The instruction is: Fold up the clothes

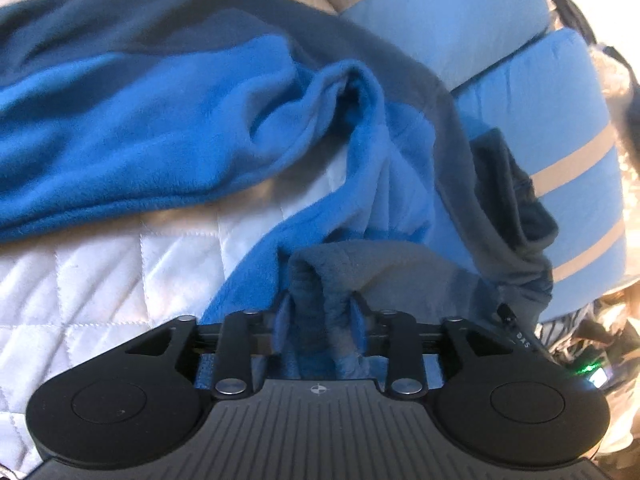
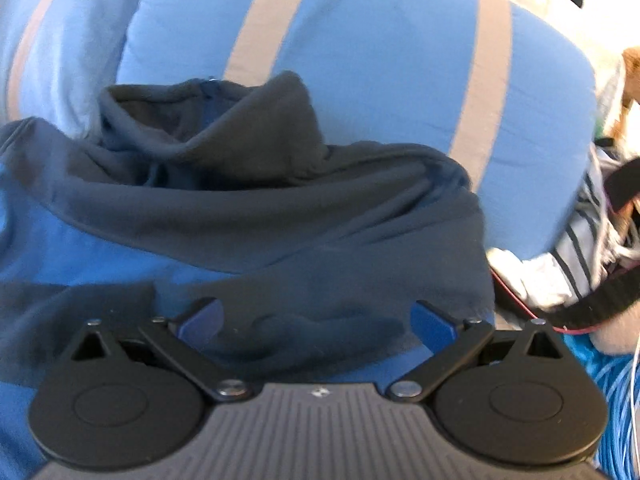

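Your left gripper (image 1: 320, 320) has its jaws clamped on a grey fold of the blue fleece (image 1: 120, 120); your right gripper (image 2: 318, 320) hovers over it, jaws apart.

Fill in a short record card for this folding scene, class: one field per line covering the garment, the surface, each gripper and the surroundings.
garment: two-tone blue and grey fleece pullover, spread out and rumpled
surface: white quilted bed cover
left gripper: shut on a gathered grey edge of the fleece
right gripper: open, jaws wide, over the grey fleece; contact unclear
collar: dark grey stand-up collar bunched against the pillow
behind: light blue pillow with beige stripes
right edge: striped cloth and clutter
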